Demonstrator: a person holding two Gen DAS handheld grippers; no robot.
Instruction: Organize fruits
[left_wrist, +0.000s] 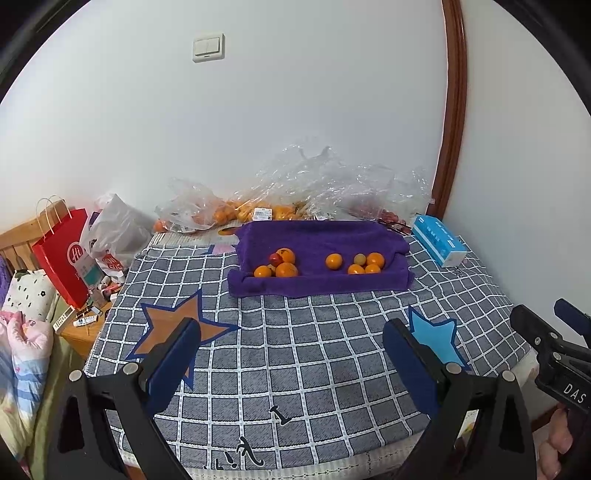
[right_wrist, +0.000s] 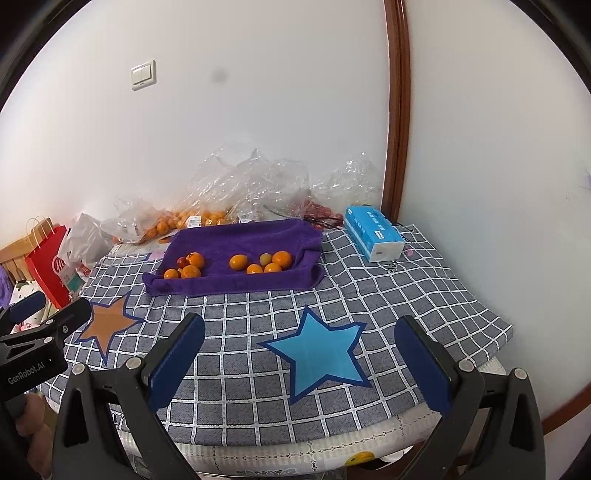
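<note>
Fruit sits well ahead of both your tongs, on the purple towel (left_wrist: 317, 254) spread near the far edge of the bench (left_wrist: 295, 350), with the checked cloth bare between you and it. Going left to right: your left tongs (left_wrist: 291, 354) are spread wide and hold nothing, hovering over the near edge beside the brown star (left_wrist: 173, 325). Straight beyond them on the towel lies the left cluster (left_wrist: 279, 263), three oranges packed around a small red fruit and touching one another. Next comes a lone orange (left_wrist: 334, 261) standing apart near the towel's middle, then the right cluster (left_wrist: 365, 263), oranges pressed against one paler, greenish fruit. Your right tongs (right_wrist: 299, 354) are likewise spread and empty, over the blue star (right_wrist: 321, 354) at the near edge.

Judging by the two views, the left tongs line up more nearly with the left cluster and the right tongs with the right cluster (right_wrist: 271, 263); the lone orange lies about between. Round fruit has no long axis, so any approach angle should serve, but the packed ones may roll when nudged.
</note>
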